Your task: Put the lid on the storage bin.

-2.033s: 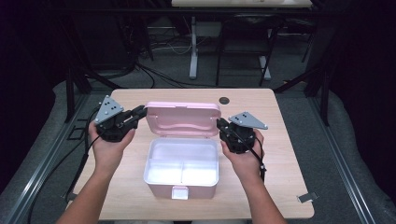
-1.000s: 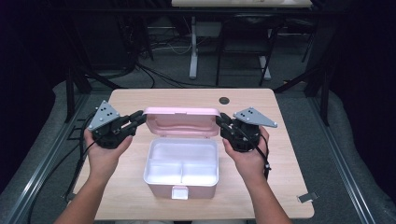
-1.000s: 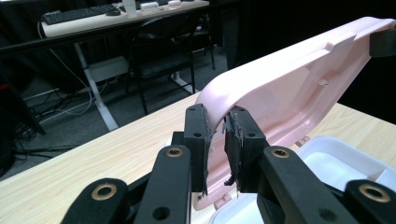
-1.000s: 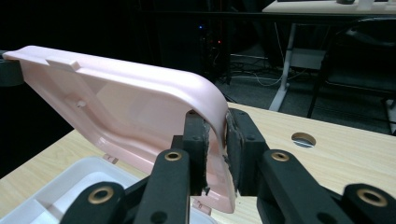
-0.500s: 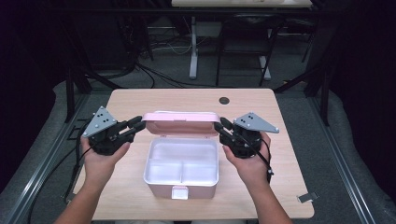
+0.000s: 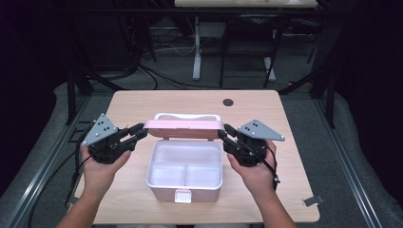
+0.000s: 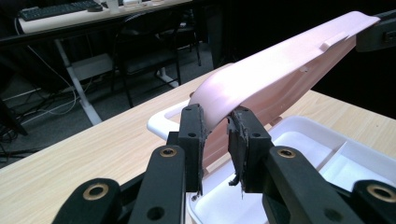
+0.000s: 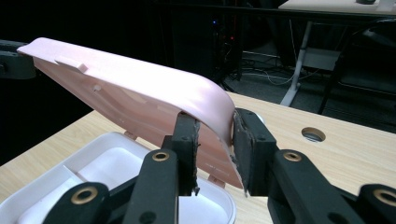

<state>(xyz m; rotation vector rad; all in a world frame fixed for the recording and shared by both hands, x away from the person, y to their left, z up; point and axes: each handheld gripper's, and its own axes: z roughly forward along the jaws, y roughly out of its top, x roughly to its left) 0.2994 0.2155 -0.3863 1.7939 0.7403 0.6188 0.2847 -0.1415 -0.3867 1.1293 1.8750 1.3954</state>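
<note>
My left gripper [image 6: 137,134] and right gripper [image 6: 227,136] each pinch an end of the pink lid [image 6: 184,126] — nine and three o'clock — half-raised over the white box [image 6: 184,186].

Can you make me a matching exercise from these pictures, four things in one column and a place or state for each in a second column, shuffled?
Things:
1. pink lid
2. white box
3. left gripper
4. round hole

Places or states:
A. clamps the lid's left end
B. in the tabletop, beyond the box
C. raised, gripped at both ends
D. open, with two compartments

Pairs: 1-C, 2-D, 3-A, 4-B. The right gripper clamps the other end.
</note>
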